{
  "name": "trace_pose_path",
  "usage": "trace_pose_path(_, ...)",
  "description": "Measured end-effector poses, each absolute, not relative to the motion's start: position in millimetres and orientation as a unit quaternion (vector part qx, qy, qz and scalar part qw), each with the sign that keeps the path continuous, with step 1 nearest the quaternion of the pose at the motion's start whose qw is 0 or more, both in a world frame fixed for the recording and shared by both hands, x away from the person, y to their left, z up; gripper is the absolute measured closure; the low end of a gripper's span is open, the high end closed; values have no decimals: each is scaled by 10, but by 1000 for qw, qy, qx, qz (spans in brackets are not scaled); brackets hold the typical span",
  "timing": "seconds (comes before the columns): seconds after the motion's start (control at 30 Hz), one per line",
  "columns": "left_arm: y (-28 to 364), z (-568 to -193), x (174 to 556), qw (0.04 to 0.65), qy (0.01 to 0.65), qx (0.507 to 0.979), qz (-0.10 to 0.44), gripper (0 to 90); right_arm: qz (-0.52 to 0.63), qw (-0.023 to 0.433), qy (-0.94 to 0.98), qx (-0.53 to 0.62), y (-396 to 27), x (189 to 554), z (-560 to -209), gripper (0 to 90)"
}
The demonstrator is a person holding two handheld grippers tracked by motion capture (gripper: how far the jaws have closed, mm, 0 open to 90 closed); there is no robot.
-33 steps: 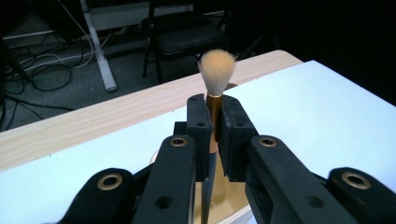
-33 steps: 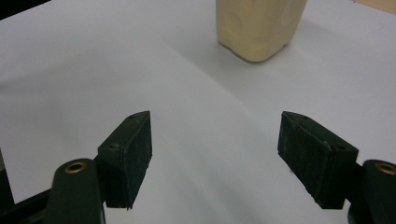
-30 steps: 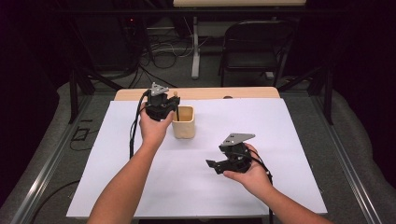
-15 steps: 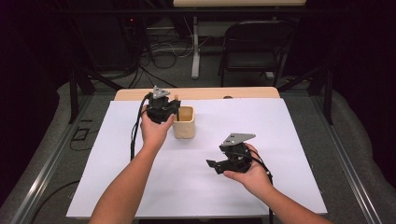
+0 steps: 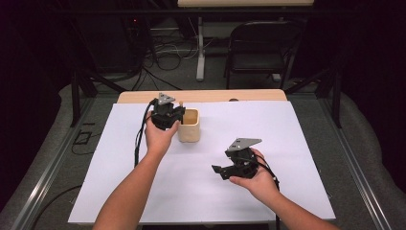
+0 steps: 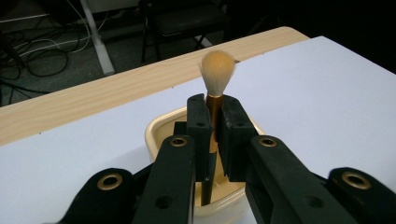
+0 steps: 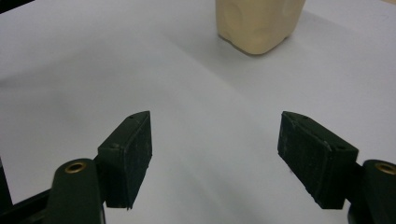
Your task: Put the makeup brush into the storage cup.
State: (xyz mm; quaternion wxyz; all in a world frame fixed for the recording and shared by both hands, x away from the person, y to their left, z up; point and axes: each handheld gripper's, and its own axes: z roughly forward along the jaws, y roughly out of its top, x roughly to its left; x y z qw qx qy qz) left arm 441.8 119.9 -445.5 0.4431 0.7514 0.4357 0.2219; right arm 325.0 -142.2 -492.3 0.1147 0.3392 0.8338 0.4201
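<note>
Table (image 5: 287, 143) white-covered, chair (image 5: 258, 52) behind — dark room

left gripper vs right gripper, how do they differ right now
The left gripper has its jaws shut on the brush, held upright over the cream cup; the right gripper has its jaws wide open with nothing between them. In the high view the left gripper sits at the cup, while the right gripper hangs apart from it, over the white sheet. Both are black, hand-held and carry a grey plate.

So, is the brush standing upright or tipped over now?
Upright. The left gripper is shut on the brush: bristles point up, and the handle's lower end reaches down inside the cream cup.
</note>
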Motion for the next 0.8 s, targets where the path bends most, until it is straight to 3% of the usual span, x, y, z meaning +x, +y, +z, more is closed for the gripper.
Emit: trace_pose_path(0.8,1158,-4564,4421,438,435,757,214,838,422,114,832,341,-1442,3252,-4930,260)
